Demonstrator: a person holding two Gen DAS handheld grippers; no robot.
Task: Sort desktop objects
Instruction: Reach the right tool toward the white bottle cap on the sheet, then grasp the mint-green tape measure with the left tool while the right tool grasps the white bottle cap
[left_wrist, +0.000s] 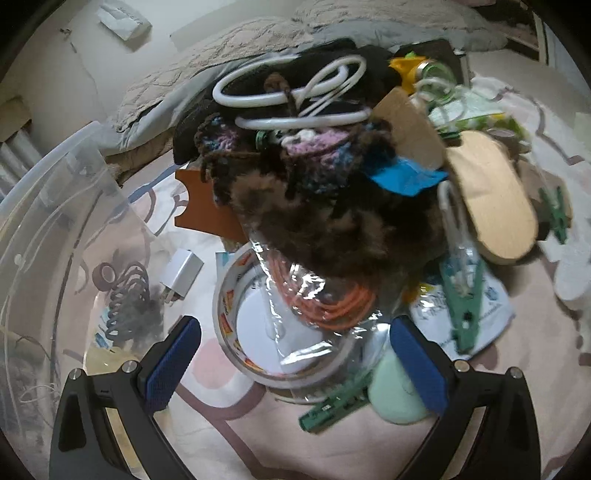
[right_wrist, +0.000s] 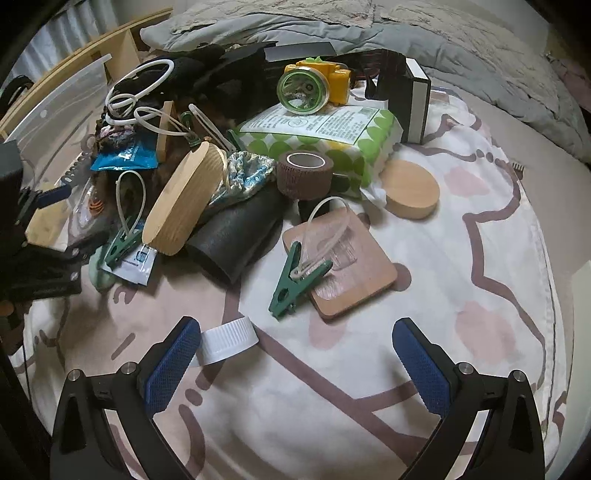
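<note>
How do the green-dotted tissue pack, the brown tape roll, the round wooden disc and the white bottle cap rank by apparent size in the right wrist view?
1. Green-dotted tissue pack, clearly largest.
2. Round wooden disc.
3. Brown tape roll and white bottle cap look about alike; the cap lies nearer the camera, so I would not rank them.

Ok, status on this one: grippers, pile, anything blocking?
Both grippers open, empty. Left gripper over tape roll. Right gripper beside white cap. Pile unsorted.
</note>
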